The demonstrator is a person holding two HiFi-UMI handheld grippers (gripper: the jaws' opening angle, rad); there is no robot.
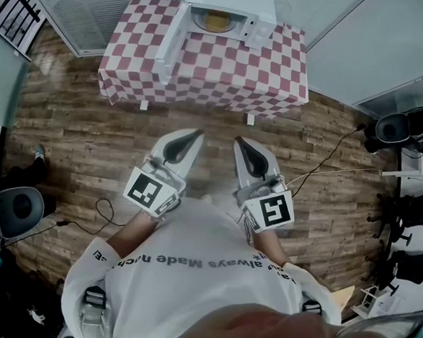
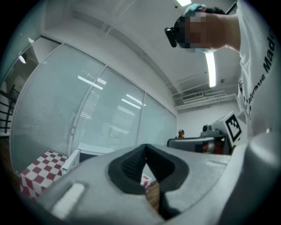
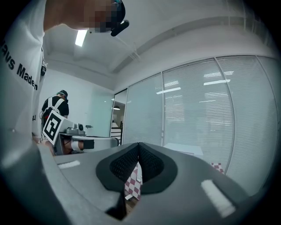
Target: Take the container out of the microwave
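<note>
The white microwave (image 1: 256, 8) sits on the red-and-white checked tabletop (image 1: 219, 70) at twelve o'clock in the head view; its door (image 1: 170, 46) hangs wide open toward eight o'clock; the container (image 1: 215, 20), round and yellowish, lies inside the open cavity, upright as far as can be seen.

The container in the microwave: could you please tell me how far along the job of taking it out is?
Done: the door of the microwave stands open on the checkered table. In hand: nothing; the left gripper and right gripper are both shut and empty, over the wooden floor, short of the table. Left: reaching in, gripping the container, which sits inside, and lifting it out.
</note>
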